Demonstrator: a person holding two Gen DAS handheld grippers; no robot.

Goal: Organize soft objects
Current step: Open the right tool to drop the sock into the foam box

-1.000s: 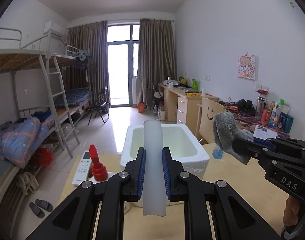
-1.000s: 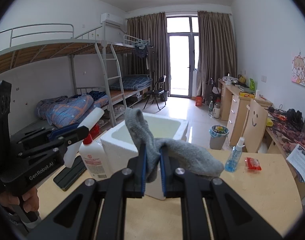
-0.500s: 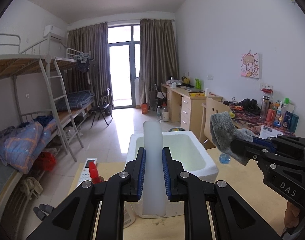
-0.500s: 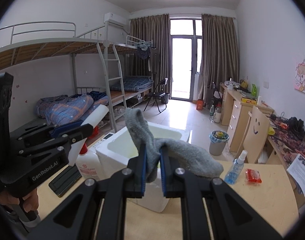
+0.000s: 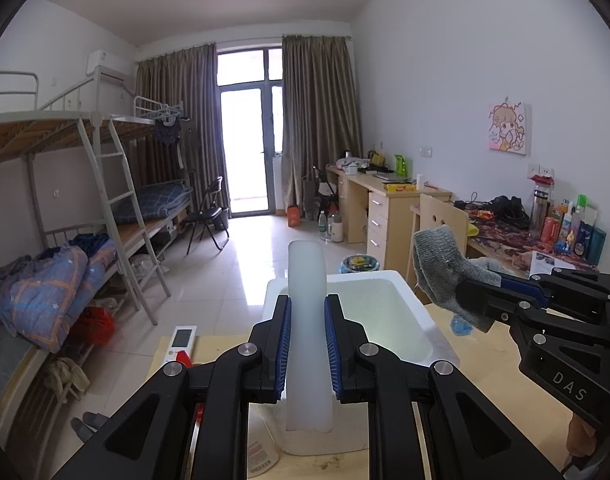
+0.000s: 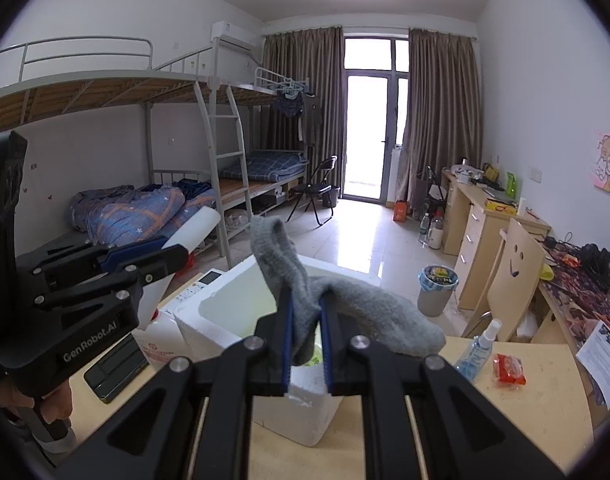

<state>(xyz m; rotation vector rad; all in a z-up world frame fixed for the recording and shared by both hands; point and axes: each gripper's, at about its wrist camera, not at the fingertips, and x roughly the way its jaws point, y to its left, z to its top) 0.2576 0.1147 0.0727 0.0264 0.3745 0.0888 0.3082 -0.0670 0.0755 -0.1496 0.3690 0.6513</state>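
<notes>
My left gripper [image 5: 307, 308] is shut on an upright, pale white soft strip [image 5: 307, 276], which sticks up above the blue pads. Just beyond and below it stands an open white foam box [image 5: 365, 275] on the wooden table. To the right, my right gripper [image 5: 471, 296] is shut on a grey sock [image 5: 437, 268] beside the box. In the right wrist view the grey sock [image 6: 377, 320] drapes over both sides of the right gripper [image 6: 305, 300], above the near corner of the foam box [image 6: 301, 412]. The left gripper [image 6: 173, 256] with the white strip [image 6: 197, 224] is at the left.
A white bottle [image 6: 157, 344] stands left of the box, with a remote control [image 5: 181, 340] and a black flat device [image 6: 113, 372] near it. Right of the box lie a blue spray bottle [image 6: 477, 352], a red packet [image 6: 511, 368] and a paper sheet [image 6: 601, 348].
Both grippers have moved forward toward the foam box, which now looks nearer and lower in both views. The red-capped bottle has slid under the left gripper. Both grips are unchanged.
</notes>
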